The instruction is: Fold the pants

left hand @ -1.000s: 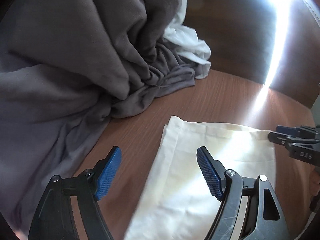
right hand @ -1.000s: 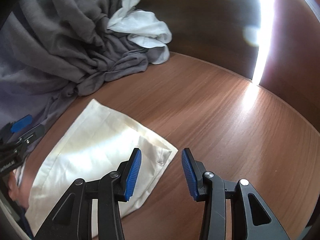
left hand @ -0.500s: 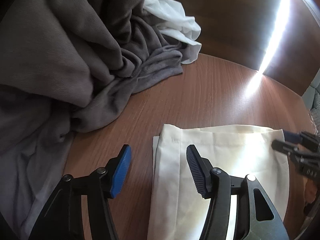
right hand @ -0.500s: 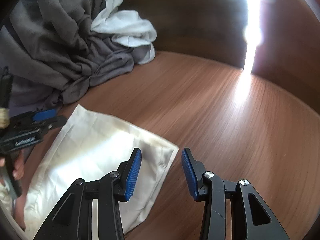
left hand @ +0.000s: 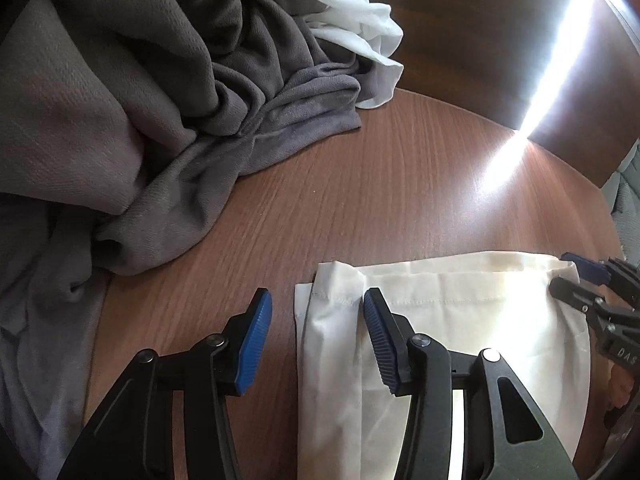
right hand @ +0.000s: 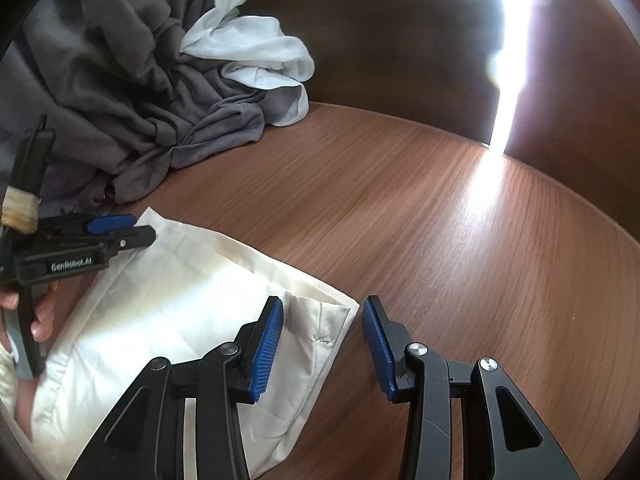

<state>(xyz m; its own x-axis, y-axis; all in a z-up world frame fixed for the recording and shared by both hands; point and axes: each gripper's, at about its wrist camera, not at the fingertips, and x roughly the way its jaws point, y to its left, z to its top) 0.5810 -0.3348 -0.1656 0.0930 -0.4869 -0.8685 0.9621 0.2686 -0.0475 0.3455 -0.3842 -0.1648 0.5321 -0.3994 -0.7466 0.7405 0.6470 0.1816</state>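
- Left wrist view: the left gripper [left hand: 316, 336] hangs over the near left corner of the cream pants [left hand: 472, 320], which lie flat and already partly folded on the wooden table [left hand: 400, 184].
- Its jaws have just been closing and stand about half open. The hemmed corner lies between them, but the pads do not press on it as far as I can see, so nothing is held.
- The right gripper [left hand: 588, 284] shows at the frame's right edge, by the far corner of the same hem.
- Right wrist view: the right gripper [right hand: 322, 344] stands about half open over the right corner of the pants [right hand: 180, 300]. One pad sits above the cloth and the other above bare table [right hand: 440, 220]; it holds nothing.
- The left gripper [right hand: 132, 232] reaches in from the left onto its corner, with a hand [right hand: 40, 312] on its grip.
- Step, as I judge it: both corners of one edge are lined up for a pinch, ahead of another fold.
- The next move calls for lowering both and closing on all the layers at each corner, then lifting them together.
- A grey heap [right hand: 120, 92] with a white cloth [right hand: 256, 56] lies beyond the pants, near the left corner and, in the left view, apart from it. It could crowd a fold carried that way.
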